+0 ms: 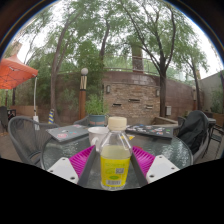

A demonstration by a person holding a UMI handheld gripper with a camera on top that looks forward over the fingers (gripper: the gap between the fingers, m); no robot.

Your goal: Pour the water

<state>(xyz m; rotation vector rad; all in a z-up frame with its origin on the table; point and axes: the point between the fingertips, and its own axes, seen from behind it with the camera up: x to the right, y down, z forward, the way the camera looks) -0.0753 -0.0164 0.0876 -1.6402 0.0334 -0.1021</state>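
Observation:
A clear plastic bottle (116, 158) with a white cap, yellowish liquid and a yellow label stands upright between my fingers, close in front of the camera. My gripper (115, 160) is shut on it, with the pink pads (84, 157) meeting the bottle's two sides. Just beyond the bottle, slightly to the left, a white cup (97, 134) sits on the glass table (165, 152). The bottle's base is hidden.
This is an outdoor patio. Dark metal chairs (25, 140) stand left and right of the table. A red umbrella (14, 72) is at the far left, with a brick wall (135, 98) and trees behind. A dark bag (192, 130) rests on the right chair.

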